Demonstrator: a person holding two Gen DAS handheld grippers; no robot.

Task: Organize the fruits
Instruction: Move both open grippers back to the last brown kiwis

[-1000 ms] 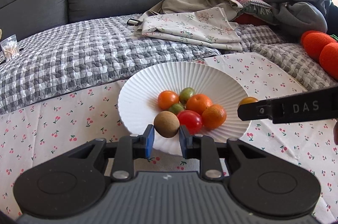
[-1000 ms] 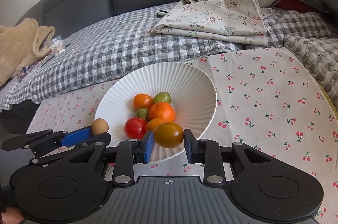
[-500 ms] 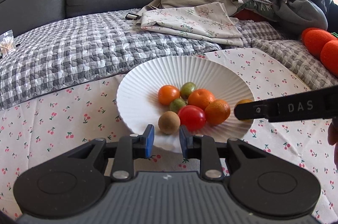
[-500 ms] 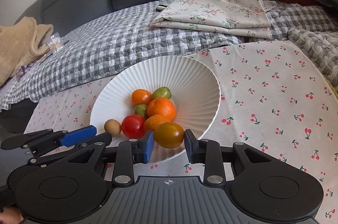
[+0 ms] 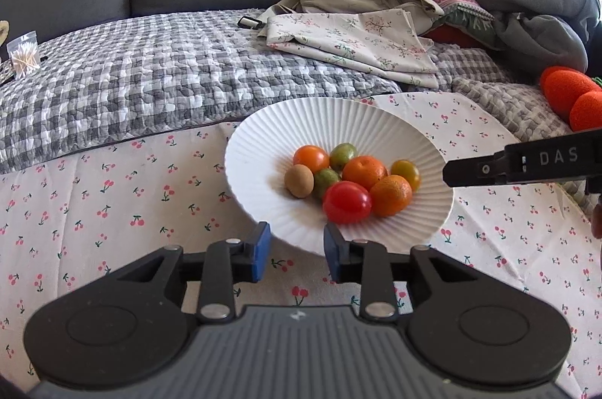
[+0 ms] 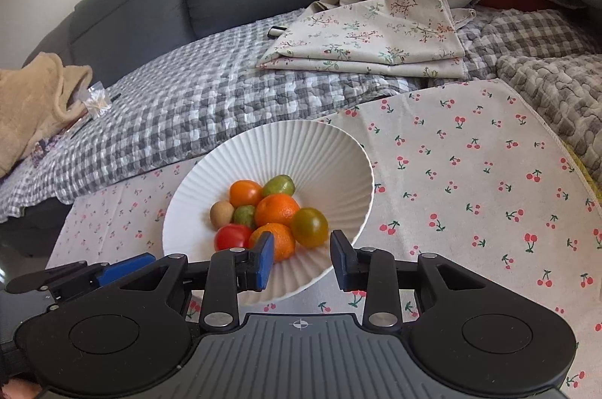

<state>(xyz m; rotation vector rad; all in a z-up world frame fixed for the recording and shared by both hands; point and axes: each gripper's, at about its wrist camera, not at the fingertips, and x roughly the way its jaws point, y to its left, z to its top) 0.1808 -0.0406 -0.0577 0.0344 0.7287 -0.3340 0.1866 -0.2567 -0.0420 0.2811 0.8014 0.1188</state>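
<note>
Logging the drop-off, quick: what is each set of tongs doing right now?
Left tongs: open, holding nothing.
Right tongs: open, holding nothing; the olive tomato lies in the plate.

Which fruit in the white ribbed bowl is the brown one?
The small brown kiwi-like fruit at the pile's left edge in the white ribbed bowl, the only dull brown piece; the others are red, orange or green.

Bare cherry-print cloth right of the plate lies open — folded floral fabric blocks beyond it.
</note>
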